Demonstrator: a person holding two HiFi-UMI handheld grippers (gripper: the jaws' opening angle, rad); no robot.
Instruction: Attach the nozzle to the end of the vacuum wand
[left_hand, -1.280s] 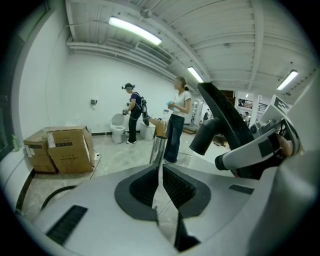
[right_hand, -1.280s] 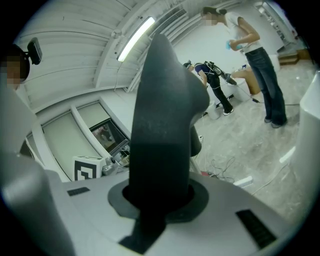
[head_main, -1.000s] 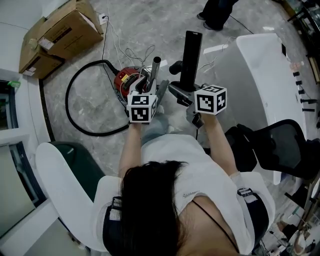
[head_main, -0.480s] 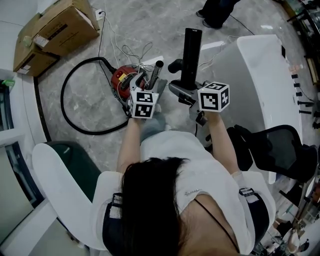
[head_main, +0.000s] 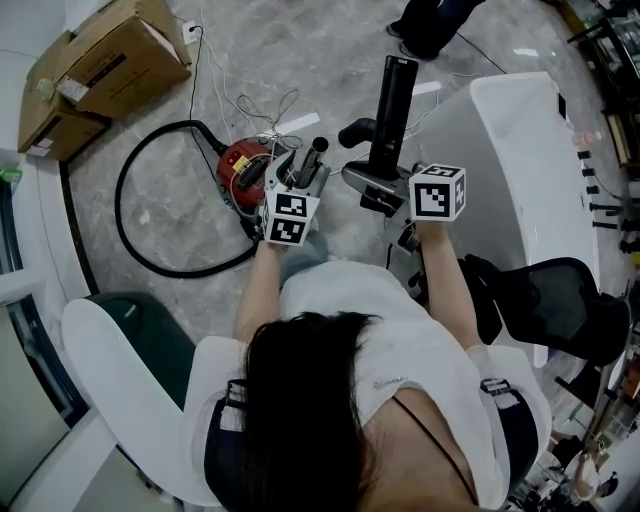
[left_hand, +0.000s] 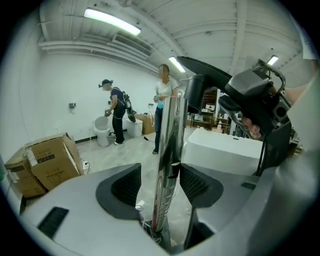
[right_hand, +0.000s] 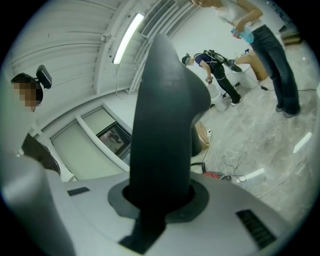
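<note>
The chrome vacuum wand (head_main: 312, 160) rises from the red vacuum (head_main: 240, 170) on the floor. My left gripper (head_main: 300, 178) is around it. In the left gripper view the wand (left_hand: 167, 150) stands between the jaws of the left gripper (left_hand: 162, 184). It leans on the right pad (left_hand: 195, 182), with a gap to the left one. These jaws have just been opening and are open. My right gripper (head_main: 388, 190) is shut on the black nozzle (head_main: 392, 100), held upright just right of the wand's top. In the right gripper view the nozzle (right_hand: 165, 125) fills the shut jaws of the right gripper (right_hand: 160, 197).
A black hose (head_main: 135, 235) loops on the floor left of the vacuum, with thin cables (head_main: 250, 105) behind it. Cardboard boxes (head_main: 95, 65) lie far left. A white table (head_main: 520, 150) and a black chair (head_main: 560, 305) stand right. A person's feet (head_main: 430, 25) are at the top.
The left gripper has slipped lower along the wand, which now shows more of its upper end. The right gripper with the nozzle has shifted slightly right.
</note>
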